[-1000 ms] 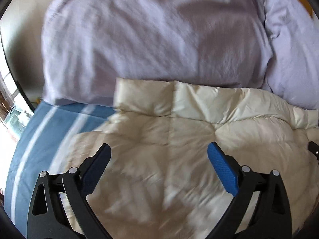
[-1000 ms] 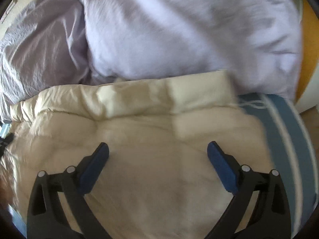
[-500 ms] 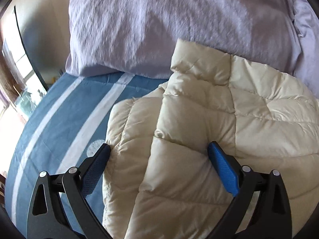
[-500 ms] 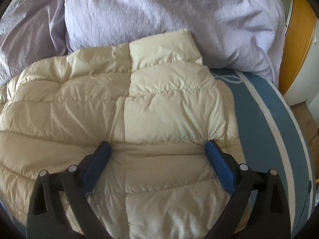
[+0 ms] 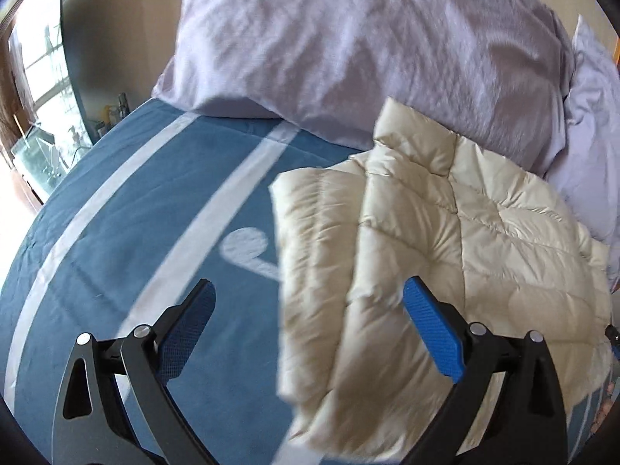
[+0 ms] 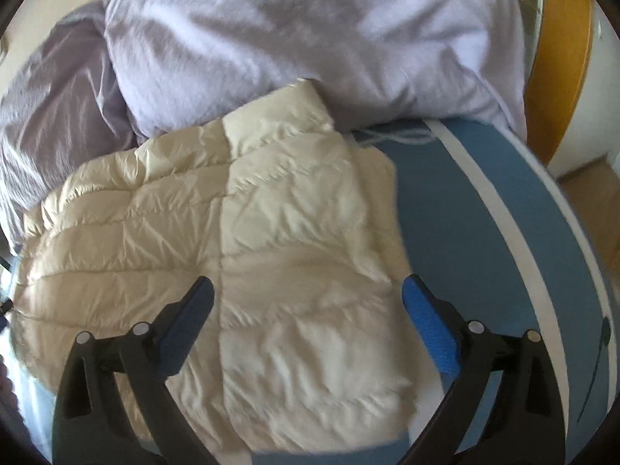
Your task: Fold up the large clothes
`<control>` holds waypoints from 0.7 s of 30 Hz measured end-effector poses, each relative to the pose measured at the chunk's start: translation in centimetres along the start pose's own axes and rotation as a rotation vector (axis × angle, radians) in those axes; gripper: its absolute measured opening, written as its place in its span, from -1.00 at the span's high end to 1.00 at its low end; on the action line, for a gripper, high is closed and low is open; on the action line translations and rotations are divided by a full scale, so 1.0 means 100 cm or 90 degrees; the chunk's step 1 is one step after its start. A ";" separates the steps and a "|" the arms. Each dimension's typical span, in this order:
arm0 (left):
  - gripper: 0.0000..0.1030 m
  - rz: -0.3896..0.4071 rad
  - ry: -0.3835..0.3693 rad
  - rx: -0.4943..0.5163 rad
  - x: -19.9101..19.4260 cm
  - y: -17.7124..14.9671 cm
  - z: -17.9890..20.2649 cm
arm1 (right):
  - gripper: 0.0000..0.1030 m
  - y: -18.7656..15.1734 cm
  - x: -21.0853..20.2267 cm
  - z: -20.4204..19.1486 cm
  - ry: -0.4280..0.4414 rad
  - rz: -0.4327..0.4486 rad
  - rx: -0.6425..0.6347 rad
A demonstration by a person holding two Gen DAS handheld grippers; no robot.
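Both the left gripper (image 5: 308, 325) and right gripper (image 6: 306, 323), spread and empty, have drawn back from the cream puffer jacket (image 6: 232, 252), now folded narrower near the bed's (image 5: 116, 232) pillow-end edge, so another fold likely follows.

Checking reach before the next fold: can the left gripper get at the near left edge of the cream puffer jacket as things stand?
Probably yes. The left gripper is open, and the jacket edge lies flat on the blue bedspread between its fingers, uncovered.
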State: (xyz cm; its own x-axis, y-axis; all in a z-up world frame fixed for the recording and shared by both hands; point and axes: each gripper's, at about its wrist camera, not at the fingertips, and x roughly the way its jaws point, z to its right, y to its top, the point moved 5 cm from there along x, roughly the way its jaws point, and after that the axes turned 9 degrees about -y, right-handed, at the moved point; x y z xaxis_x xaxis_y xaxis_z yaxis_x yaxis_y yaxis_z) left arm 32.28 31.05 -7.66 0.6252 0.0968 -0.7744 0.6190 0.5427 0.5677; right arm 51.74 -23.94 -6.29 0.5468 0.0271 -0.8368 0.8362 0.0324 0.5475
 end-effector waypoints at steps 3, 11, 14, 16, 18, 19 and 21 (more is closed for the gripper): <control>-0.94 -0.016 -0.015 -0.004 -0.010 -0.009 -0.003 | -0.89 -0.006 0.004 0.016 0.015 -0.031 0.021; -0.86 -0.068 -0.048 -0.008 0.001 -0.038 0.003 | -0.78 -0.034 0.006 0.021 0.066 -0.075 0.039; -0.79 -0.078 -0.073 -0.028 0.005 -0.044 0.004 | -0.75 -0.039 0.009 0.030 0.060 -0.078 0.066; -0.76 -0.084 -0.095 -0.050 0.007 -0.047 0.003 | -0.75 -0.040 0.008 0.036 0.061 -0.074 0.080; -0.74 -0.077 -0.098 -0.052 0.006 -0.048 0.004 | -0.75 -0.042 0.010 0.038 0.081 -0.083 0.089; -0.70 -0.073 -0.099 -0.053 0.006 -0.049 0.004 | -0.74 -0.044 0.010 0.038 0.087 -0.081 0.091; -0.59 -0.069 -0.108 -0.058 0.005 -0.051 0.004 | -0.57 -0.045 0.009 0.037 0.094 -0.078 0.084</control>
State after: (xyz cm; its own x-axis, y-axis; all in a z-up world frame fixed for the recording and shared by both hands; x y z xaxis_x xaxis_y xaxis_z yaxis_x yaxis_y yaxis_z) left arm 29.66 27.99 -10.83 0.6323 -0.1036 -0.7677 0.6469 0.6160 0.4496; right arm 48.65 -27.76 -9.50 0.4374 0.1777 -0.8816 0.8993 -0.0856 0.4289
